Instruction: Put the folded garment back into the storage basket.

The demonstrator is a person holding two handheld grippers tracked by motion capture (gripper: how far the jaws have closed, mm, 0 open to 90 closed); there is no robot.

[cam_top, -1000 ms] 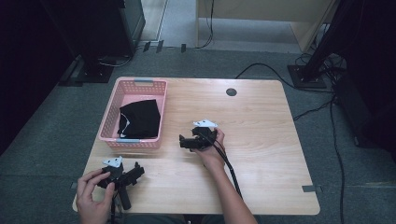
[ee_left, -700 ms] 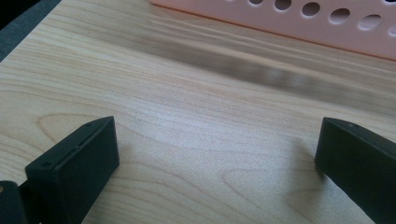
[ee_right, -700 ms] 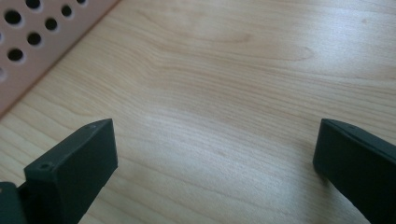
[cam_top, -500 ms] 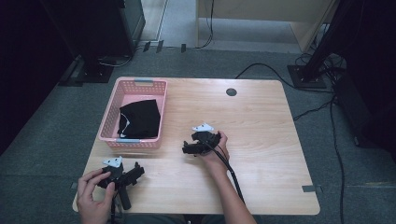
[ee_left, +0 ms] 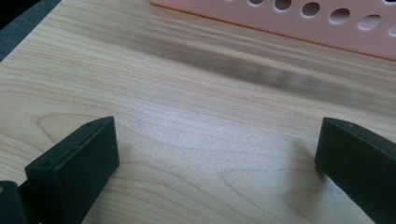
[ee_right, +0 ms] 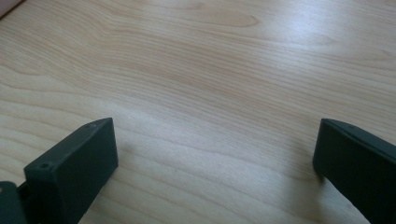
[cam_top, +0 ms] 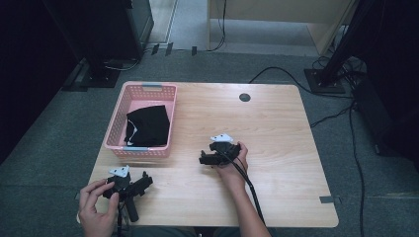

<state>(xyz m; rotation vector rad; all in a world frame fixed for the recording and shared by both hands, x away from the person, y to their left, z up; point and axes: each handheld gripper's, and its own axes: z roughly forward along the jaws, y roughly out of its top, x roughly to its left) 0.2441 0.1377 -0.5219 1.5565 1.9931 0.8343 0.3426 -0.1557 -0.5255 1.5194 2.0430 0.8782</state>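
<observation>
From the high view, a pink basket [cam_top: 143, 121] sits at the table's [cam_top: 276, 123] far left with a black cloth [cam_top: 149, 126] folded inside it, low enough to stay put. The left gripper [cam_top: 143, 183] lies near the front-left corner, just short of the basket, under the left hand [cam_top: 96, 205]. The right gripper [cam_top: 203, 159] rests mid-table in the right hand [cam_top: 232, 163], pointing left toward the basket; both seem parked, holding nothing.

In the left gripper view, the jaws stand wide apart over bare wood, the basket wall [ee_left: 299, 18] close ahead, so a reach for the cloth would be short.

In the right gripper view, the jaws are likewise spread, empty, low over the tabletop.
</observation>
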